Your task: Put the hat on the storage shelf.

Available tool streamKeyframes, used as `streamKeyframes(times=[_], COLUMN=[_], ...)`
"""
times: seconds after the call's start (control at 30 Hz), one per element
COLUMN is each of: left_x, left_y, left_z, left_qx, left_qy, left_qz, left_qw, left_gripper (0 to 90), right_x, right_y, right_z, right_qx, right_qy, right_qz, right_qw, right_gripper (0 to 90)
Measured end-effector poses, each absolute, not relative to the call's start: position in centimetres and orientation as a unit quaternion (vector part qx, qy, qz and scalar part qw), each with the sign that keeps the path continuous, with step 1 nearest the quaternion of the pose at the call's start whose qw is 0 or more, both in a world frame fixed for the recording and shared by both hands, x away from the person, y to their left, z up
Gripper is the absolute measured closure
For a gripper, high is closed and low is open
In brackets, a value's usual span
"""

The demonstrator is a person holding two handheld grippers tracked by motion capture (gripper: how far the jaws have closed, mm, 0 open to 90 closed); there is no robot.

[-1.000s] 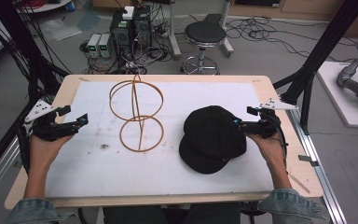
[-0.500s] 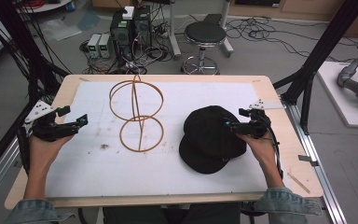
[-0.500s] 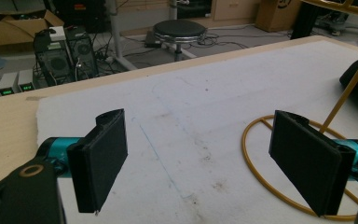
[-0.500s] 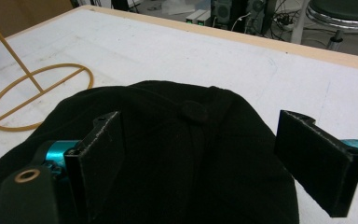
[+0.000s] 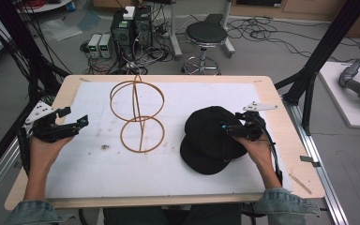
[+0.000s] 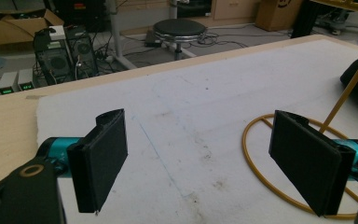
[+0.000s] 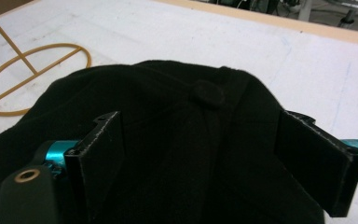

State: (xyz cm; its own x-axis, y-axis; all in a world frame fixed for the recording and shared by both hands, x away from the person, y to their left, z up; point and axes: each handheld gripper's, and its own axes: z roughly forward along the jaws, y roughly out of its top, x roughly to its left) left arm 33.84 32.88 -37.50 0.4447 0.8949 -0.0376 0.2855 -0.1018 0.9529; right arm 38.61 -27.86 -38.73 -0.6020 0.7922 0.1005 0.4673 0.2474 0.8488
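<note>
While your right hand-held gripper [image 5: 227, 127] spreads wide over the black cap [image 5: 211, 140], your left hand-held gripper [image 5: 77, 123] gapes wide, well left of it.

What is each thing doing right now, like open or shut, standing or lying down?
left gripper: open, holding nothing, over the white mat.
right gripper: open, jaws spread over the cap's crown.
black cap: lying on the mat, brim toward the person.
wire stand: standing upright, empty.
</note>
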Motion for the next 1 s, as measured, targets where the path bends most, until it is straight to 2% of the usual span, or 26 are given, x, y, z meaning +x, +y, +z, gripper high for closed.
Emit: streamKeyframes(times=[0.6,0.8,1.0], left_x=[33.87,33.79,33.78], left_y=[32.83,32.89,32.85], left_z=[-37.61,-37.56,-37.55], left_qx=[0.68,0.679,0.679], left_qy=[0.435,0.434,0.434], left_qz=[0.298,0.3,0.3], left_qw=[0.509,0.511,0.51], left_gripper=[19.6,19.7,19.6], right_x=[39.34,39.38,39.41], right_y=[-27.36,-27.36,-27.17], right_z=[-39.58,-39.64,-39.68], right_qx=[0.42,0.425,0.427], right_qy=[0.775,0.775,0.777], right_qz=[0.446,0.445,0.441], right_qw=[0.154,0.142,0.137], right_gripper=[20.9,31.3,45.4])
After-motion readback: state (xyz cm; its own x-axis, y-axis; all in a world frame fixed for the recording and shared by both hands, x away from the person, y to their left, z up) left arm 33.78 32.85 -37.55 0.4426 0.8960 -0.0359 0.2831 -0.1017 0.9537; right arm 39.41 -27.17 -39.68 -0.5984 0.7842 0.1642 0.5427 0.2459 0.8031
